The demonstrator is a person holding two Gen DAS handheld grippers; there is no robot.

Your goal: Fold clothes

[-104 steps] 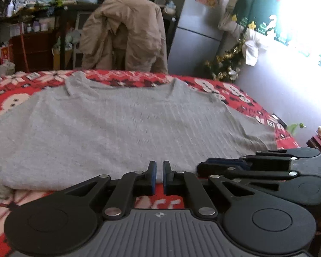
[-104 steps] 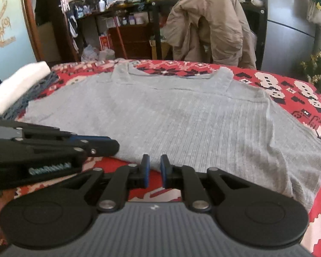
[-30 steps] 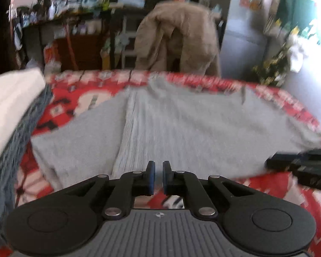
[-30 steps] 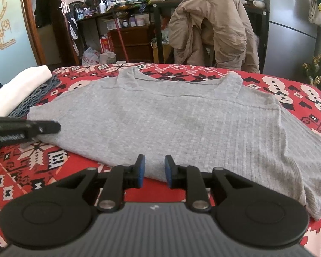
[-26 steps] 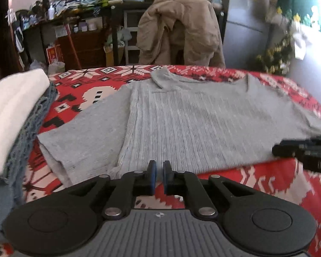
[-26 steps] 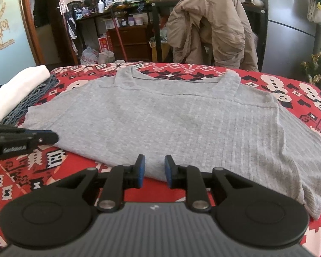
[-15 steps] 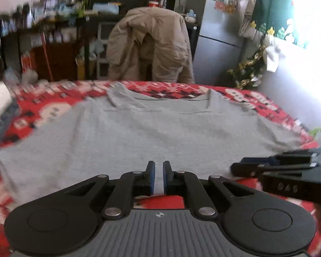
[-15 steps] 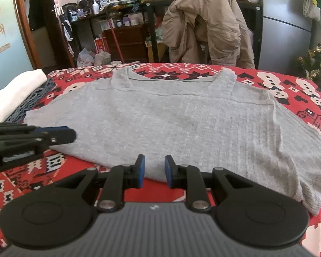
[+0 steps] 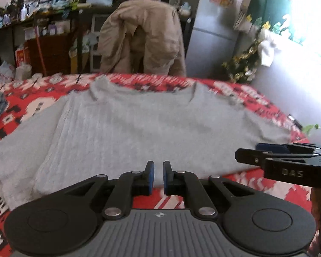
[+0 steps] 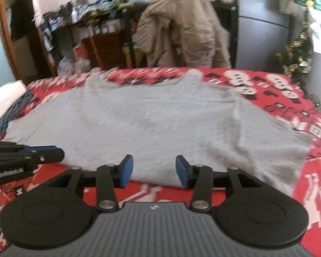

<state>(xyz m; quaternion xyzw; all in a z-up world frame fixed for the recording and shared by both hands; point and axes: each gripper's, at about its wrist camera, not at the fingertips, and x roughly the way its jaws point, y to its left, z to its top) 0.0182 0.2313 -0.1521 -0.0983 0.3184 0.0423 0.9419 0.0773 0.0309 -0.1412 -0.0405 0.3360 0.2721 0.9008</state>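
Red blanket [image 9: 246, 98] bears gray shirt [image 9: 143, 128]; right gripper [image 10: 154, 172] agape.

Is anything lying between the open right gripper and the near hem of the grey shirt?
Nothing visible. The right gripper has its jaws spread just short of the grey shirt, with only bare red patterned blanket between them. The left gripper sits off to the side.

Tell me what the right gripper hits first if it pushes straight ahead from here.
Most likely the near hem of the gray shirt, lying just beyond the open right gripper on the red blanket; exact depth is unclear.
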